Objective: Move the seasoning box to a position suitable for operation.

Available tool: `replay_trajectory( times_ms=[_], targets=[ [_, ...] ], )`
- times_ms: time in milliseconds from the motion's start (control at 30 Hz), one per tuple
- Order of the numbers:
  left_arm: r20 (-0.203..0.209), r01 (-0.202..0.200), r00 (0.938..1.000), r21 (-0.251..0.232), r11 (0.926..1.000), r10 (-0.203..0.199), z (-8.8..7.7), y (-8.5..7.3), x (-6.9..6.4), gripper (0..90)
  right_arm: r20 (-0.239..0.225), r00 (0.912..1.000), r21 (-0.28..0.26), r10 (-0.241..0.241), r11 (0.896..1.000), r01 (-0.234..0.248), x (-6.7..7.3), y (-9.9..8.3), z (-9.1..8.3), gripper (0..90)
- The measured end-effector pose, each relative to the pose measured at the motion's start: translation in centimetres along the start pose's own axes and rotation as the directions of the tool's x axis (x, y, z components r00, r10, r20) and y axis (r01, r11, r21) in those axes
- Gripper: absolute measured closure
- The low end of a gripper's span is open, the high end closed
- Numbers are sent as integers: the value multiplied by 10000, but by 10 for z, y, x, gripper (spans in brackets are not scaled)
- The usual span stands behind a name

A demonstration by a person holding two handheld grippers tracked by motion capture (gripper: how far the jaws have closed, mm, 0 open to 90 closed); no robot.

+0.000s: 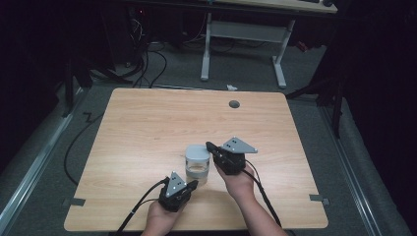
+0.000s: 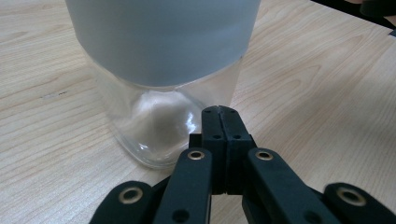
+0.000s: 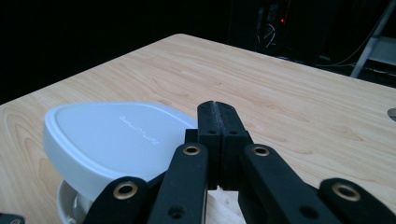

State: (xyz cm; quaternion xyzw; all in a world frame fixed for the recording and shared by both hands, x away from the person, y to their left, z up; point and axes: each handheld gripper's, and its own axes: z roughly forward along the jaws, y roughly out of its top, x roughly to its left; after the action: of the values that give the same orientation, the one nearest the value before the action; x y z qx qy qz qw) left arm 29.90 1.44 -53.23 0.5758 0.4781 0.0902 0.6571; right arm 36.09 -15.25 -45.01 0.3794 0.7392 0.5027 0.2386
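Observation:
A clear glass jar [image 1: 198,169] with a pale grey lid [image 1: 197,152] stands on the wooden table [image 1: 147,128], near its front middle. My left gripper [image 1: 194,184] lies low at the jar's front left, jaws shut, tips close to the glass. In the left gripper view the shut jaws [image 2: 219,112] sit just in front of the jar's lower glass wall [image 2: 154,126], and nothing is held between them. My right gripper [image 1: 208,145] is level with the lid on its right side, shut and empty. In the right gripper view its tips [image 3: 217,107] stand beside the lid [image 3: 112,135].
A round grey grommet [image 1: 234,103] sits in the table's far side. Behind the table stand a white desk frame [image 1: 243,34] and floor cables [image 1: 147,64]. Tape marks lie by the front corners [image 1: 74,201] [image 1: 318,198]. Bare tabletop surrounds the jar.

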Motion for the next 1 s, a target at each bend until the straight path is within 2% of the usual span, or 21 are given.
replay_trajectory(
  times_ms=[167, 400, 767, 1000],
  targets=[
    [0, 31, 10000, 50, 10000, -31, 0, 0, 0, 900, -55, 9997, 84, -251, 9996, 251, 7, -7, -4, 899],
    [-2, -18, 10000, 172, 9998, 18, 1, 0, 0, 900, -7, 9998, -4, -174, 9998, 174, 7, -10, -9, 899],
    [281, -68, 9996, 104, 9999, 65, -2, -1, -2, 889, 274, 9996, 56, -24, 10000, 22, -5, -12, -19, 870],
    [375, -282, 9989, 189, 9994, 275, -4, -3, -4, 872, 530, 9982, 161, 278, 9995, -287, -18, -27, -25, 819]
  ],
)
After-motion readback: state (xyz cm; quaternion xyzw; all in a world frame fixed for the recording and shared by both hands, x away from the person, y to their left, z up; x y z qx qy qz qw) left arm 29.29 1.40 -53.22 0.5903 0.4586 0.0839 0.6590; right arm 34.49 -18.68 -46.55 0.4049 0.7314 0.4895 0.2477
